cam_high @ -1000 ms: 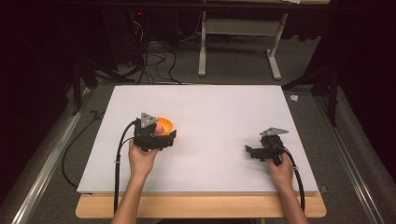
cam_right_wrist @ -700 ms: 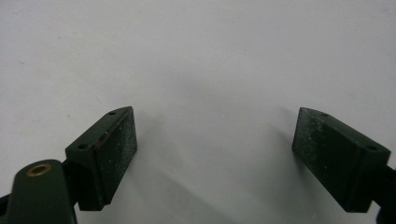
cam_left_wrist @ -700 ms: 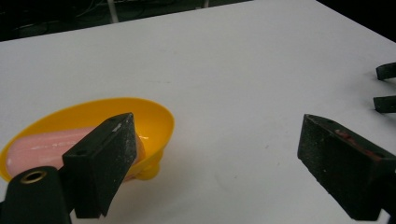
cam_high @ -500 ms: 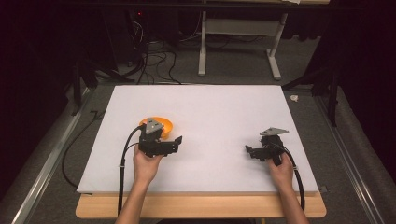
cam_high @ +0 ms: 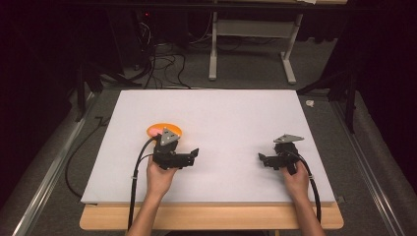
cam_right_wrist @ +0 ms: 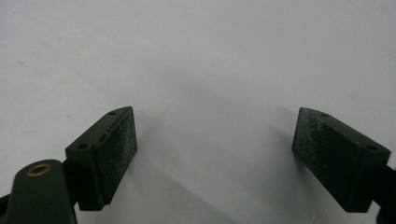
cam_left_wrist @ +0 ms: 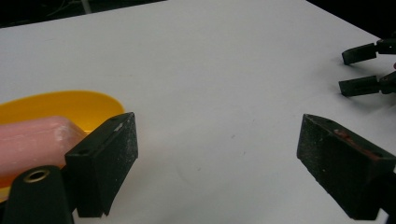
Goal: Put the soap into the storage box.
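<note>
left gripper: jaws apart, empty, have just been narrowing | right gripper: jaws apart, empty | pale pink soap-like bar lies in shallow orange plastic dish just beside left jaw | risk: a sideways sweep could knock the dish.

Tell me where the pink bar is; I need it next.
The pink bar lies in the orange dish on the white board's left half in the high view, just beyond the left claw.
</note>
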Demonstrator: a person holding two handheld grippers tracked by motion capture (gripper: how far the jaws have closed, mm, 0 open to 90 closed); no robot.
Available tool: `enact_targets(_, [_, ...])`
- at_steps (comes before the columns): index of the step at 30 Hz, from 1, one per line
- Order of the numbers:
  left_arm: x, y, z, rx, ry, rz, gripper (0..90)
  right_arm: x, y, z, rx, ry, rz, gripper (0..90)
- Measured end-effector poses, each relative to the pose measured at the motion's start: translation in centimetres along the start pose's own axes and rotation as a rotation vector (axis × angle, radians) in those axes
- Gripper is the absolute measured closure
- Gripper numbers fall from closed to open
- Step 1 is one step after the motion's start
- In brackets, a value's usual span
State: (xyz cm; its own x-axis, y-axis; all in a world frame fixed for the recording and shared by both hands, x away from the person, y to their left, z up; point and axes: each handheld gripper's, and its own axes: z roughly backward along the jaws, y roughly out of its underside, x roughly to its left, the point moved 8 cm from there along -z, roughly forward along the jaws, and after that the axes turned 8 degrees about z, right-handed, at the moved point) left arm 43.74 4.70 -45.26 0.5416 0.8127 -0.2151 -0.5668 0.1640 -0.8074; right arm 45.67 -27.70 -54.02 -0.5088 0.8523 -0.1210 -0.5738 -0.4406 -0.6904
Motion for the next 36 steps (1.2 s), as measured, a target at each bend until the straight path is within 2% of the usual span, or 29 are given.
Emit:
enact_targets(2, [-0.4, 0.2, -0.3, 0.011, 0.01, -0.012, 13.1, 0.0, 0.0, 0.0, 0.001, 0.0, -0.002, 14.6])
enact_targets(15, [-1.8, 0.8, -1.2, 0.028, 0.045, -0.029, 13.3, 0.0, 0.0, 0.0, 0.0, 0.0, 0.0, 14.6])
enact_targets(23, [-2.6, 1.4, -2.0, 0.034, 0.073, -0.019, 13.6, 0.0, 0.0, 0.0, 0.0, 0.0, 0.0, 14.6])
enact_targets(28, [-2.8, 2.0, -2.6, 0.057, 0.067, -0.038, 13.8, 0.0, 0.0, 0.0, 0.0, 0.001, 0.0, 14.6])
enact_targets(36, [-3.0, 2.5, -3.2, 0.067, 0.071, -0.037, 14.0, 0.0, 0.0, 0.0, 0.0, 0.0, 0.0, 14.6])
